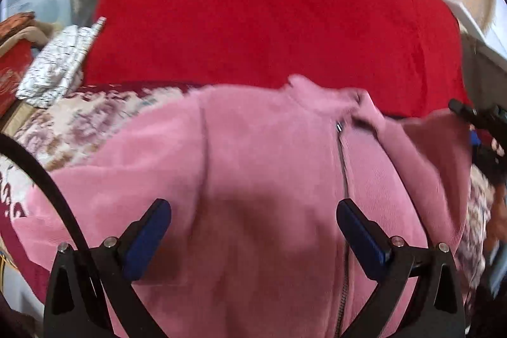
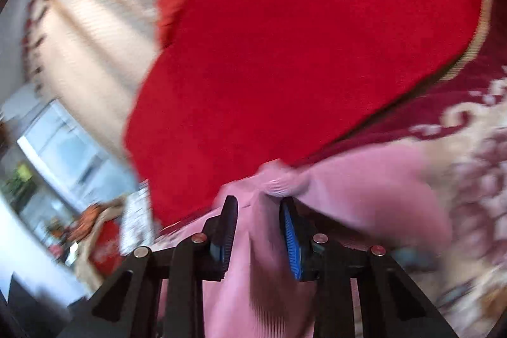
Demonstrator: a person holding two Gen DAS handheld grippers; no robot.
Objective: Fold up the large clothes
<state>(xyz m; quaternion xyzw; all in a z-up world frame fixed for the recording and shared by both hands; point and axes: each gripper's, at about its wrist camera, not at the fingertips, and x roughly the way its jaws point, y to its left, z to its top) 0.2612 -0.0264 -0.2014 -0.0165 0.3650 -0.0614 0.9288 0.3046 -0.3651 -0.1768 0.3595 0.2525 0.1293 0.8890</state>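
Observation:
A pink zip-up jacket [image 1: 253,163] lies spread on a floral bedspread [image 1: 79,122], its zip [image 1: 343,179] running down to the right of middle. My left gripper [image 1: 253,211] hangs open just above the jacket's front, with nothing between its blue pads. In the left wrist view my right gripper [image 1: 481,129] shows at the jacket's right edge. In the right wrist view the right gripper [image 2: 258,211] is closed on a bunched fold of the pink jacket [image 2: 364,189], and the fabric fills the gap between its pads. The picture there is blurred.
A large red cloth [image 1: 269,15] [image 2: 301,53] lies flat beyond the jacket. A white patterned cloth [image 1: 60,65] sits at the left. Cream curtains [image 2: 95,21] and a window [image 2: 63,148] are behind. A black cable [image 1: 41,176] crosses the lower left.

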